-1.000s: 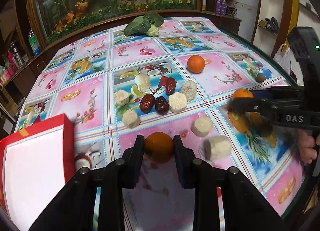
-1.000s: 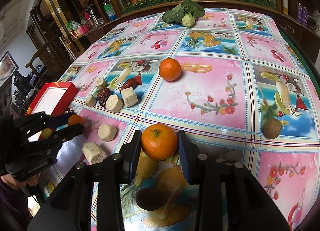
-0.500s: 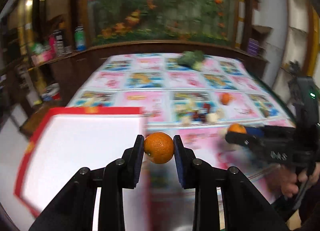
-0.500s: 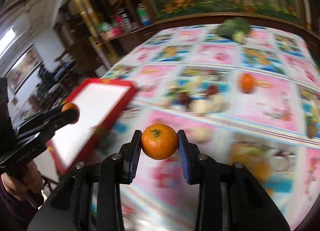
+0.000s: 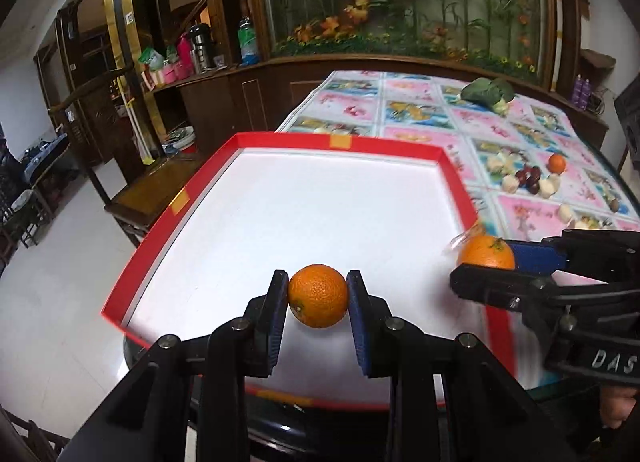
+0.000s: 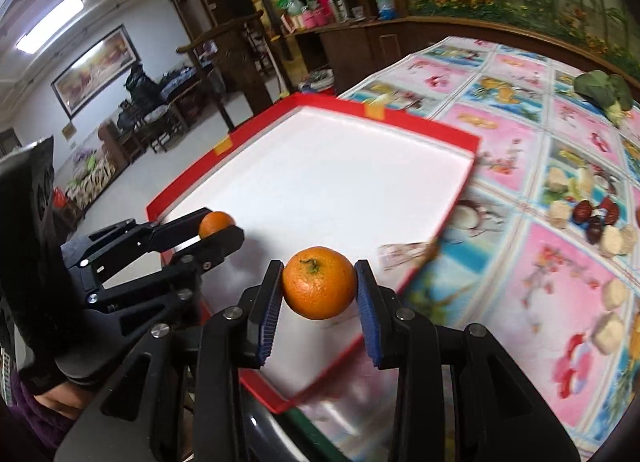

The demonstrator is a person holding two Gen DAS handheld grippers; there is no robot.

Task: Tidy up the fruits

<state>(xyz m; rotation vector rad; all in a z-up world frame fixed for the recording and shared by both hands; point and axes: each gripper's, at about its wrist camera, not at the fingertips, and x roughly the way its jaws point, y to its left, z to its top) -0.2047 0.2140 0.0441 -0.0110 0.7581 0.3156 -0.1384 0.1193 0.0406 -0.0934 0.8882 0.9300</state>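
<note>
My left gripper [image 5: 318, 296] is shut on an orange [image 5: 319, 295] and holds it over the near part of a red-rimmed white tray [image 5: 280, 140]. My right gripper [image 6: 318, 290] is shut on a second orange [image 6: 319, 288] with a green stem, above the tray's [image 6: 424, 124] near right corner. In the left wrist view the right gripper [image 5: 486, 262] and its orange [image 5: 486, 252] show at the tray's right edge. In the right wrist view the left gripper [image 6: 218, 228] shows at the left with its orange [image 6: 214, 223].
On the patterned tablecloth [image 5: 416, 110] beyond the tray lie a third orange [image 5: 556, 163], red dates [image 5: 529, 176], pale cake chunks [image 6: 608, 328] and a leafy green vegetable [image 5: 486, 93]. A wooden bench [image 5: 160, 186] stands off the table's left edge.
Both grippers have swung left from the tablecloth to above the white tray, each still carrying its orange. The view has steadied from the blur of half a second ago.
</note>
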